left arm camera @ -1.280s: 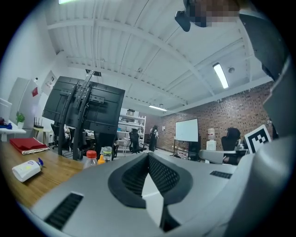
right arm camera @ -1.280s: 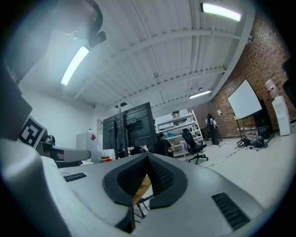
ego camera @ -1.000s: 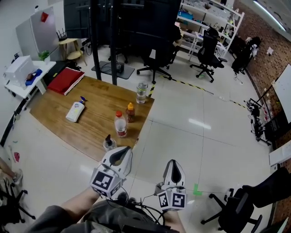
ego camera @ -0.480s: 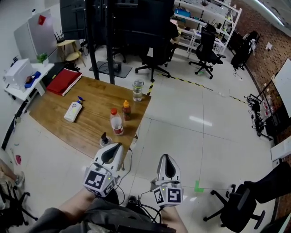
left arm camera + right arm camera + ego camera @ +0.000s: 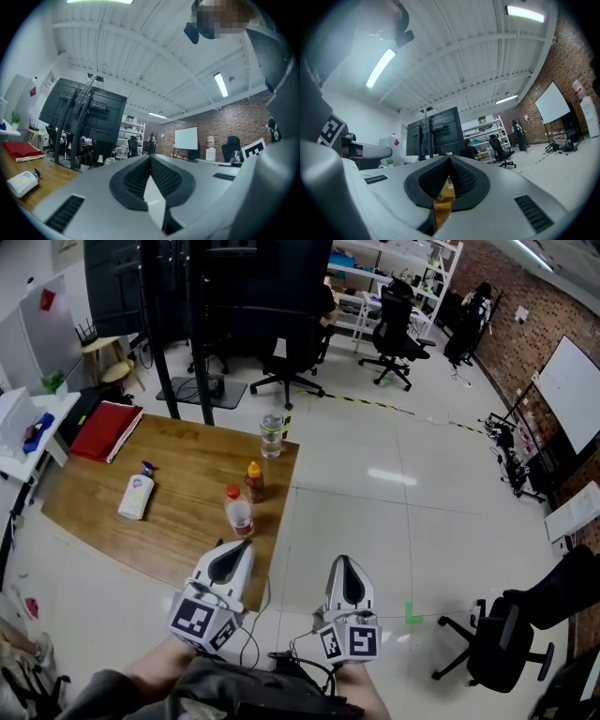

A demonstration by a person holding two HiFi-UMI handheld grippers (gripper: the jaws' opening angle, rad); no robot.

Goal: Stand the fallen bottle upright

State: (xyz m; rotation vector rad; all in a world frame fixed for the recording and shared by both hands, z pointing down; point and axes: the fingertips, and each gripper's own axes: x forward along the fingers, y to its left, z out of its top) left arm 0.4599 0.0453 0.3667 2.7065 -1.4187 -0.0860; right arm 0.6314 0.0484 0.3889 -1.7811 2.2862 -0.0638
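The fallen bottle, white with a blue spray top, lay on its side on the wooden table, well to the left of the red-capped bottle in the head view. The red-capped bottle stood upright near the table's near edge. An orange-capped bottle stood just beyond it, and a clear bottle farther beyond, by the far corner. A red folder lay far to its left, past the fallen bottle.

The left hand-held gripper was on the near side of the red-capped bottle, close to it but not touching, its jaws closed together with nothing between them. The right hand-held gripper was to the right of that bottle, over the floor and off the table, its jaws likewise closed and empty. Both were well apart from the fallen bottle.
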